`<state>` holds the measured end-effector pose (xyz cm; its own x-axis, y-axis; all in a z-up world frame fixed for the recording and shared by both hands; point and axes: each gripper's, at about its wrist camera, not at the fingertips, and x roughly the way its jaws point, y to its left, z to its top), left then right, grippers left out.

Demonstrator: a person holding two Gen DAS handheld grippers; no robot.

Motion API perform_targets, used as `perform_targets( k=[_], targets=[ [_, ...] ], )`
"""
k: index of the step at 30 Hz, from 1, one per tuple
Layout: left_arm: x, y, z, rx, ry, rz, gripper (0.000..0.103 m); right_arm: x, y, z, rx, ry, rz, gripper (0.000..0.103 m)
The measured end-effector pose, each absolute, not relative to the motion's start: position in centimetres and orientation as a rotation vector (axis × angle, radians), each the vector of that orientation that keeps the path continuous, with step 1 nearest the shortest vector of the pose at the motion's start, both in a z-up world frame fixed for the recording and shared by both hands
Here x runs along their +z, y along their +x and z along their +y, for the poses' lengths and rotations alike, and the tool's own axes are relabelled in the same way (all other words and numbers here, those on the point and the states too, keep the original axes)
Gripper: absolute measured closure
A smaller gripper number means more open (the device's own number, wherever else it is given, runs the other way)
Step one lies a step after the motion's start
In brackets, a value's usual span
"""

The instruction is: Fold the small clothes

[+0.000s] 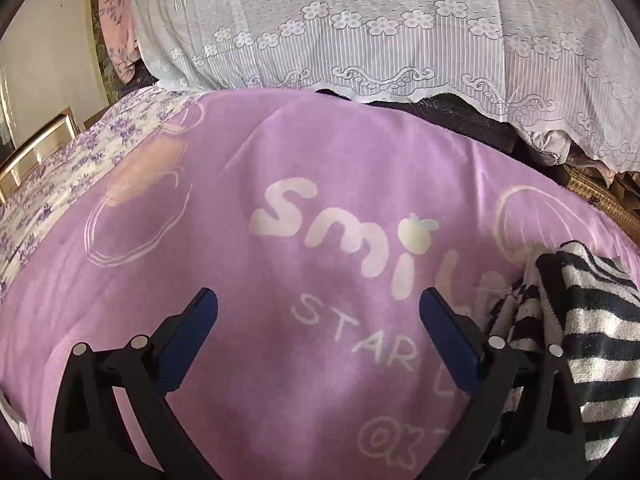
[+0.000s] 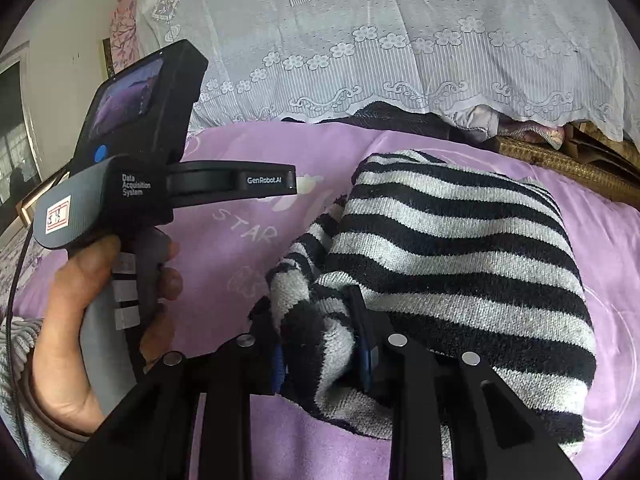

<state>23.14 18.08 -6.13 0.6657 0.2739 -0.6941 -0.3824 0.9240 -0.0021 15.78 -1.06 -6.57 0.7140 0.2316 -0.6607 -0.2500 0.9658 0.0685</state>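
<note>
Right tongs (image 2: 320, 340) grip one striped garment (image 2: 460, 248) — left tongs (image 1: 318, 304) spread.

Purple blanket (image 1: 248, 184) printed with pale "smi", "STAR" lettering and outline drawings covers the surface. White lace cloth (image 1: 360, 28) with flower border hangs behind it, its scalloped hem over dark fabric (image 1: 452, 114). Purple-floral sheet (image 1: 60, 168) at left edge, pink floral curtain (image 1: 114, 20) beyond. Woven golden basket edge (image 1: 600, 200) at right. Cream wall (image 1: 44, 52) far left.

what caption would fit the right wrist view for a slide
Right gripper shut on a bunched fold of the striped garment atop a purple blanket, left gripper held open alongside.
</note>
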Motion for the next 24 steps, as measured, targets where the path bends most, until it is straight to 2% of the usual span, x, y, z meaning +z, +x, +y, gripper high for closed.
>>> perform_targets(
  k=[5, 7, 9, 11, 16, 21, 22, 24],
  targets=[
    [-6.1, 22.0, 18.1, 0.313, -0.183, 0.762, 0.004, -7.3, 16.6, -0.8, 0.294, -0.044, 0.779, 0.068],
    [-5.7, 21.1, 18.0, 0.290, -0.177, 0.752, 0.004, -7.0, 16.3, -0.6, 0.327, -0.063, 0.794, 0.059],
    [-5.2, 20.0, 17.8, 0.277, -0.174, 0.740, 0.005, -6.0, 15.3, -0.5, 0.367, -0.083, 0.789, 0.043],
    [-4.5, 18.7, 17.6, 0.262, -0.169, 0.727, 0.004, -4.7, 13.4, -0.9, 0.406, -0.104, 0.756, 0.040],
    [-2.0, 15.9, 16.1, 0.187, -0.148, 0.686, 0.005, -1.4, 9.0, -4.9, 0.414, -0.053, 0.659, 0.039],
    [-0.7, 14.4, 13.0, 0.127, -0.104, 0.670, 0.005, 1.0, 9.3, -11.1, 0.257, 0.071, 0.608, 0.042],
    [-0.6, 14.3, 12.3, 0.112, -0.097, 0.673, 0.005, 1.2, 9.9, -12.0, 0.224, 0.094, 0.610, 0.046],
    [-0.6, 14.6, 10.6, 0.085, -0.069, 0.677, 0.005, 1.2, 11.6, -13.5, 0.165, 0.159, 0.625, 0.072]
  ],
)
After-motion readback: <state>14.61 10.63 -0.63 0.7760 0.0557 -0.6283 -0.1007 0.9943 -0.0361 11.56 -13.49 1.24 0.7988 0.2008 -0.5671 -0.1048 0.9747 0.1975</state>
